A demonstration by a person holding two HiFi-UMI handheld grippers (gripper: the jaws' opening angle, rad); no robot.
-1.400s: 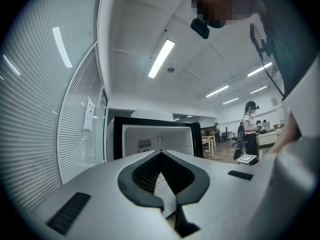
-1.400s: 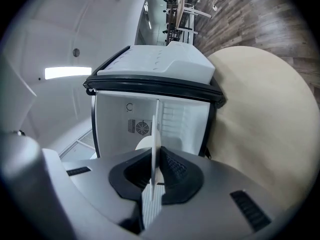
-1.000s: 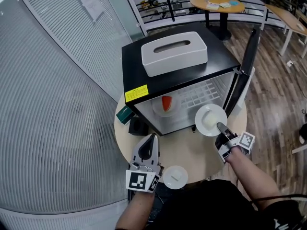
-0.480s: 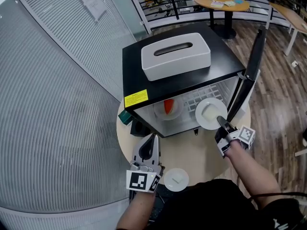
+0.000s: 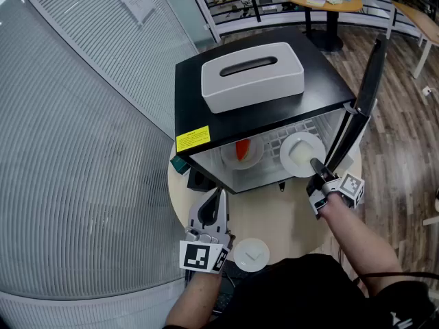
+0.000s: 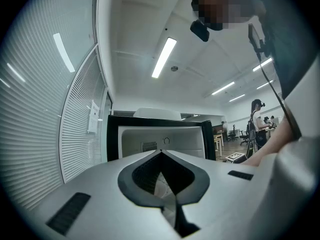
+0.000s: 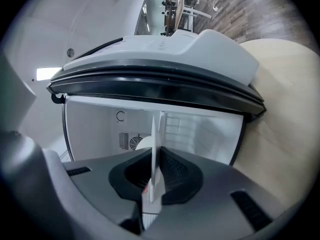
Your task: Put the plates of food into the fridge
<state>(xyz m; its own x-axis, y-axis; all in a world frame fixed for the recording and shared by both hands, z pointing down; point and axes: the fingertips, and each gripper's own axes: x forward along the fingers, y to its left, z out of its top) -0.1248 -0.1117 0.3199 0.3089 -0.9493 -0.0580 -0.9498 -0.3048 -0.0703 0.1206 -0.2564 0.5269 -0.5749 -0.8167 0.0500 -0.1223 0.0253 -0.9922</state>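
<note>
Right gripper (image 5: pixel 316 165) clamps the round white plate of pale food (image 5: pixel 300 153) by its rim, level at the black fridge's (image 5: pixel 322 88) open front for sliding in. Left gripper (image 5: pixel 218 199), clenched empty, waits over the beige table's (image 5: pixel 288 214) near edge.

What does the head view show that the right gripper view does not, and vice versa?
Only the head view: the left hand-held gripper, a small plate on the table, and the white box atop the fridge. Only the right gripper view: the fan vent on the fridge's back wall. Both: the open fridge and the held plate clamped in the right hand-held gripper.
</note>
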